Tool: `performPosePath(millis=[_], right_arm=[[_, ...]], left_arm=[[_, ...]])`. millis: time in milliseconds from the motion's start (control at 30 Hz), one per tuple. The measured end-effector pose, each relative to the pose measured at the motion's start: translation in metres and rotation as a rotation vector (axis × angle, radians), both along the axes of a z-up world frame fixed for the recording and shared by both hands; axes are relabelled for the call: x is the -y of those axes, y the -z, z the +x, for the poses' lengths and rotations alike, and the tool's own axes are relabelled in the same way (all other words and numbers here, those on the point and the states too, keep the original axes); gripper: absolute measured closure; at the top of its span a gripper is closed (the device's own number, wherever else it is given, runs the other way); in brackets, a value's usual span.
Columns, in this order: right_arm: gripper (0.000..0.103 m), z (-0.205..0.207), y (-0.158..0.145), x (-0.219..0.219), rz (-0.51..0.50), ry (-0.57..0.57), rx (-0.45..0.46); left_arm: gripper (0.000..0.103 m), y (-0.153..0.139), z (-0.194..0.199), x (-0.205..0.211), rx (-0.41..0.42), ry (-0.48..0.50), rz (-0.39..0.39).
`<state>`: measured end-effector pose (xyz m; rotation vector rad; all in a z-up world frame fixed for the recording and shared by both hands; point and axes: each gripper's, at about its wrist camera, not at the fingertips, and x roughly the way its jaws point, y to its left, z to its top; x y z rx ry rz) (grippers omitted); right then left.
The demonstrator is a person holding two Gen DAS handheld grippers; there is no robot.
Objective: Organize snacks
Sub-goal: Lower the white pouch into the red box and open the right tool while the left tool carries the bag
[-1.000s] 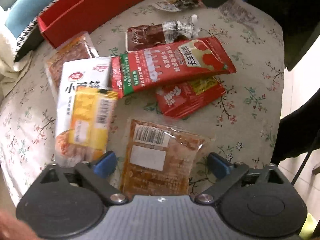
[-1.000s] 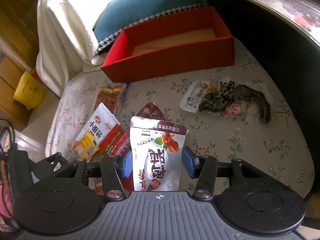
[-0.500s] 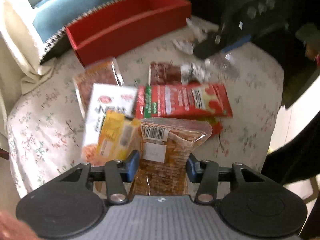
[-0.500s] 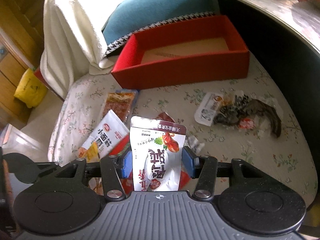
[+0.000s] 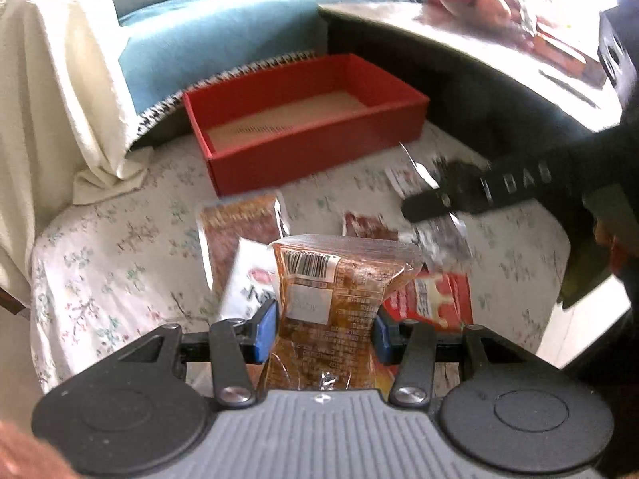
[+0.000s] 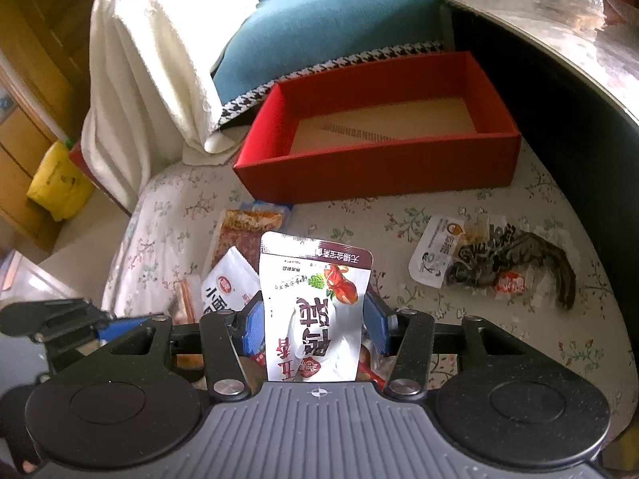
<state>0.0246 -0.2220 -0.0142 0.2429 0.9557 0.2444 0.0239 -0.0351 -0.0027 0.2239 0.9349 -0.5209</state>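
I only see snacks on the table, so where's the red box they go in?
In the right wrist view the red box sits at the table's far edge, against the blue cushion, beyond the loose packets.

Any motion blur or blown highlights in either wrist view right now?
Left wrist view: the loose packets and the black right hand-held gripper crossing the frame are motion-smeared; the orange clear-wrapped snack held in the left hand-held gripper stays sharp, and the upper right is blown out by glare. Right wrist view: sharp throughout, the red cardboard box evenly lit; both show fisheye bending.
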Motion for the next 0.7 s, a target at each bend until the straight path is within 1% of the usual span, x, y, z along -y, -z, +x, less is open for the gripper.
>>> performPosePath(millis=[233, 333, 500, 700], right_arm=[[0.044, 0.005, 0.001, 0.003, -0.005, 0.019, -0.004], [0.044, 0.009, 0.0, 0.003, -0.009, 0.026, 0.001], [0.044, 0.021, -0.007, 0.006, -0.018, 0.052, 0.035], [0.044, 0.045, -0.017, 0.012, -0.036, 0.085, 0.076]], left_arm=[[0.062, -0.015, 0.02, -0.007, 0.025, -0.055, -0.077], [0.062, -0.017, 0.031, -0.006, 0.036, -0.077, -0.082], [0.062, -0.023, 0.053, -0.001, 0.065, -0.106, -0.111], [0.062, -0.027, 0.087, 0.0, 0.076, -0.159, -0.153]])
